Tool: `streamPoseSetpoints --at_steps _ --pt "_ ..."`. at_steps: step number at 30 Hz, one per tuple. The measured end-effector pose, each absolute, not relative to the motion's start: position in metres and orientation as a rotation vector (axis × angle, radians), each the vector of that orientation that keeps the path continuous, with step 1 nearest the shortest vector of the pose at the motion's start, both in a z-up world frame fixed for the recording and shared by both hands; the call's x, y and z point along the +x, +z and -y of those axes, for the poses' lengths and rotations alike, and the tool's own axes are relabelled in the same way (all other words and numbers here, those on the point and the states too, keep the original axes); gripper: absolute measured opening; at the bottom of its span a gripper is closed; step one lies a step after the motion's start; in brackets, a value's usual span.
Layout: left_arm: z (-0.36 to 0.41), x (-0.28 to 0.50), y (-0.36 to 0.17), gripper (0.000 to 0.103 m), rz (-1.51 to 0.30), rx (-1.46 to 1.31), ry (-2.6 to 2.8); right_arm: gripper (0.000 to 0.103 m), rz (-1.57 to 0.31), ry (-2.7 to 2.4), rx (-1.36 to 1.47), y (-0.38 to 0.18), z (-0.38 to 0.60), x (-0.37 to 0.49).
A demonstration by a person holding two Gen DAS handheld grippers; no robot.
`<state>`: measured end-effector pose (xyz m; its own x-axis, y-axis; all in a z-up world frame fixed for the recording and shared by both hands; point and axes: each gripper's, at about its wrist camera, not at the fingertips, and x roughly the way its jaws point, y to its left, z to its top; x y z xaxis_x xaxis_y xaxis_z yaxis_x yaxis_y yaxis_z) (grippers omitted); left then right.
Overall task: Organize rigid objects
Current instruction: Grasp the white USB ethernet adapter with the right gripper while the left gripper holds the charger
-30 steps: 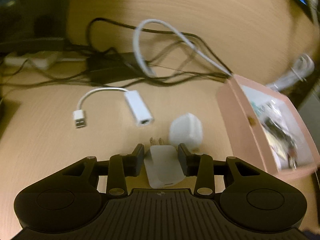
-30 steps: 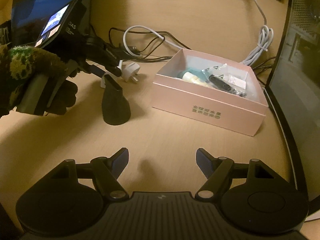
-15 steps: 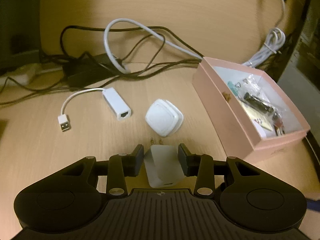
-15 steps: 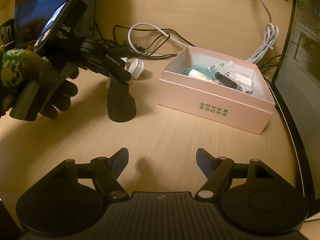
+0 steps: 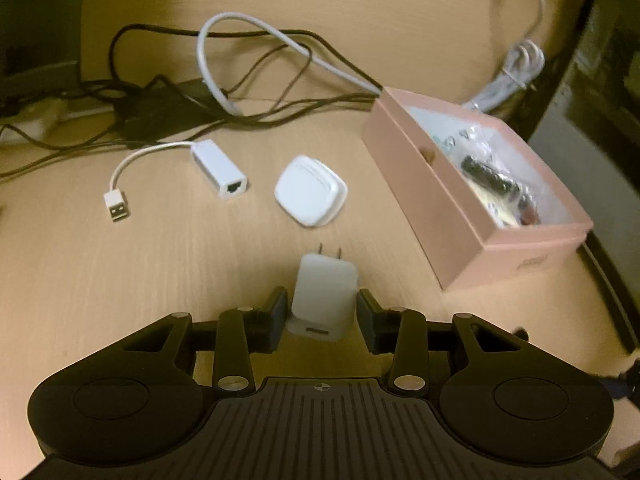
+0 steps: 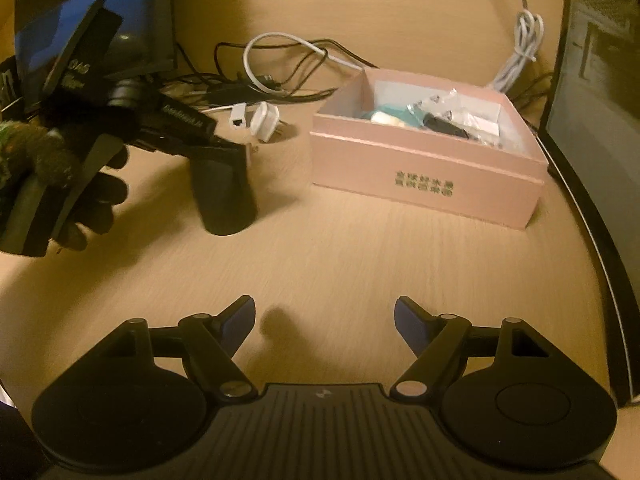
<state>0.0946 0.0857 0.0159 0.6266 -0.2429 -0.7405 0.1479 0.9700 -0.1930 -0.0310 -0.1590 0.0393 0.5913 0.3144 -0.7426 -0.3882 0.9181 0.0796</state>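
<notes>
A: What does the left wrist view give that the right one lacks?

B: A close look at the small white charger [image 5: 323, 298] between the left gripper [image 5: 322, 314] jaws, prongs forward. A thin gap shows on each side, so I can't tell if the pads grip it. Beyond lie a white USB adapter [image 5: 218, 168] and a square white plug [image 5: 310, 190].

A: And the right wrist view?

B: The gloved hand [image 6: 90, 196] carrying that left gripper, low over the desk [image 6: 340, 248], left of the pink box [image 6: 424, 172]. The right gripper [image 6: 324, 320] stands wide open, holding nothing.

A: Room to move?

B: Bare wood lies between charger and box. Cables [image 5: 256, 80] crowd the back; a dark panel [image 6: 592, 120] borders the right edge.
</notes>
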Motion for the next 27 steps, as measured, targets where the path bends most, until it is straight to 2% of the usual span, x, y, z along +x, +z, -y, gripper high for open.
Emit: streamPoseSetpoints --at_steps 7,12,17,24,25,26,27 --pt "-0.079 0.101 0.014 0.041 -0.842 -0.090 -0.183 0.079 -0.856 0.400 -0.084 0.034 0.160 -0.033" --pt "-0.077 0.096 0.012 0.039 -0.826 -0.053 -0.173 0.085 -0.841 0.414 -0.116 0.030 0.157 -0.035" --pt "-0.092 0.080 0.015 0.039 -0.850 -0.099 -0.159 0.103 -0.853 0.442 -0.064 0.028 0.156 -0.032" --pt "-0.124 0.030 0.019 0.039 -0.868 -0.107 -0.070 0.103 -0.965 0.451 -0.076 0.035 0.150 -0.014" --pt "-0.131 0.021 0.019 0.039 -0.868 -0.123 -0.049 0.101 -0.989 0.475 -0.096 0.037 0.147 -0.009" --pt "-0.137 0.013 0.020 0.039 -0.867 -0.139 -0.031 0.090 -1.013 0.496 -0.108 0.041 0.144 -0.003" --pt "-0.143 0.005 0.020 0.039 -0.867 -0.149 -0.014 0.086 -1.009 0.507 -0.105 0.049 0.142 0.003"
